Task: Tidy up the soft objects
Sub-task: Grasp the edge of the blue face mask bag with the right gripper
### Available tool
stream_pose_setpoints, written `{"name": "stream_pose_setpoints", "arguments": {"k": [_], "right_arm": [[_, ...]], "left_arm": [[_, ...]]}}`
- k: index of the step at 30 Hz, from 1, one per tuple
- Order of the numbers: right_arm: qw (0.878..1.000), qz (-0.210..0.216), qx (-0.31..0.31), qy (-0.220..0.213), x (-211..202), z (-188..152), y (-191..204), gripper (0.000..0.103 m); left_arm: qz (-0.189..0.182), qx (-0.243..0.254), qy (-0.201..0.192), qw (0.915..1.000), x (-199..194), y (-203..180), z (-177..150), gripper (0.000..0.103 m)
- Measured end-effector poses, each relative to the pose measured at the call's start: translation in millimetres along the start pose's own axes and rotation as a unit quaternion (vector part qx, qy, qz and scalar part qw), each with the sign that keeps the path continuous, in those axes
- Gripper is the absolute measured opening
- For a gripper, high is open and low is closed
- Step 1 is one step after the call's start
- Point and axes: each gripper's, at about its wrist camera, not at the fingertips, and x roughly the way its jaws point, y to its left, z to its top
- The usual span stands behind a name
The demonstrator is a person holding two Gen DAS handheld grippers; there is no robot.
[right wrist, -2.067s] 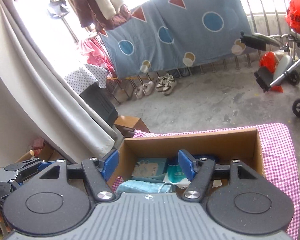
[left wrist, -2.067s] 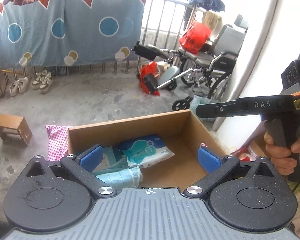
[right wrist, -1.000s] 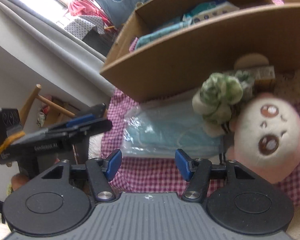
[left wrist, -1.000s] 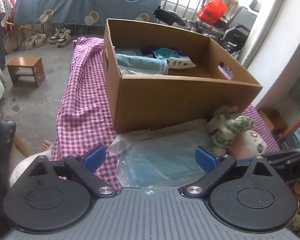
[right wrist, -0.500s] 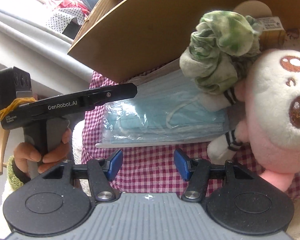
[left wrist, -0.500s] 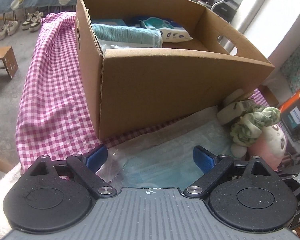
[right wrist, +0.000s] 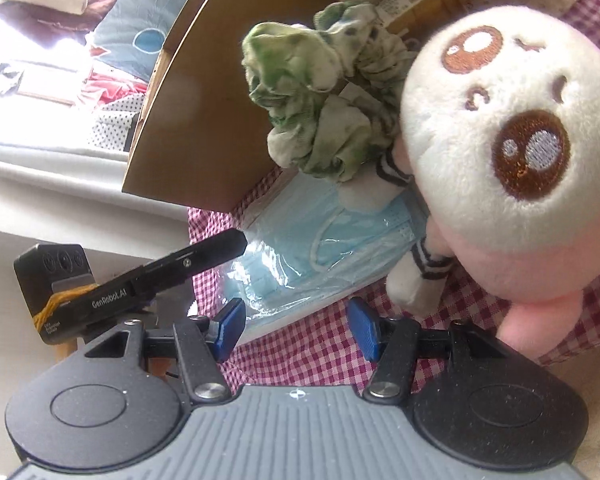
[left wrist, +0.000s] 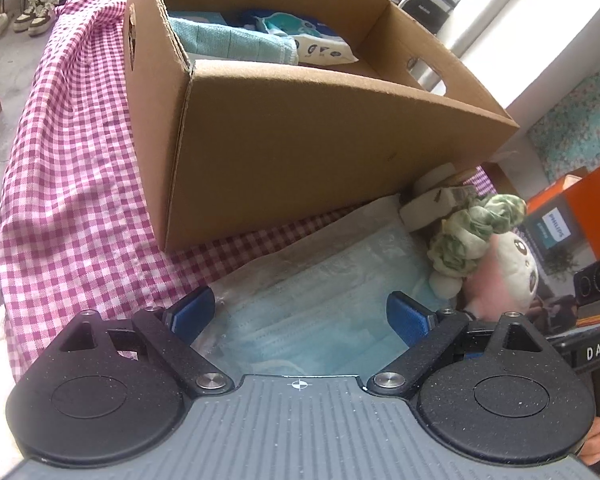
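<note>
Blue paper face masks in a clear plastic bag (left wrist: 320, 304) are laid flat on the checked surface (left wrist: 72, 200). Both the left gripper (left wrist: 300, 312) and right gripper (right wrist: 296, 322) are held apart, empty, tipped down.

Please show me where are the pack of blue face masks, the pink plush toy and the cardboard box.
pack of blue face masks (left wrist: 312, 300), left wrist view, middle of the pack.
pink plush toy (right wrist: 500, 128), right wrist view, its white face.
cardboard box (left wrist: 300, 152), left wrist view, near outer wall.

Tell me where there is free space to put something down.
Free: checked cloth left of the cardboard box, and the box's right half. Crowded: in front of the box, where mask pack, green scrunchie and plush toy lie.
</note>
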Motion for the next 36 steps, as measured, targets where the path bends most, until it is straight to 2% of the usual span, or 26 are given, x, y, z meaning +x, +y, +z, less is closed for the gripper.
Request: {"name": "stream_pose_setpoints", "arguments": {"k": [10,14,25,33,36], "right_arm": [[1.000,0.015,0.006,-0.002,-2,1,-9,0.060],[1.000,0.018,0.006,-0.006,-1,-1,-10,0.062],[1.000,0.029,0.003,0.012,9,1,-4,0.062],[1.000,0.017,-0.018,0.009,12,4,4,0.062],[0.999,0.005,-0.035,0.008,13,4,10,0.061]], "left_arm": [[-0.018,0.000,0.030,0.9994,-17,-14,-29,0.094],[-0.010,0.003,0.036,0.9993,-23,-21,-42,0.095],[-0.043,-0.029,0.058,0.9970,-47,-24,-76,0.095],[-0.073,-0.036,0.073,0.9940,-58,-36,-103,0.095],[-0.060,-0.032,0.072,0.9951,-64,-38,-107,0.095]]}}
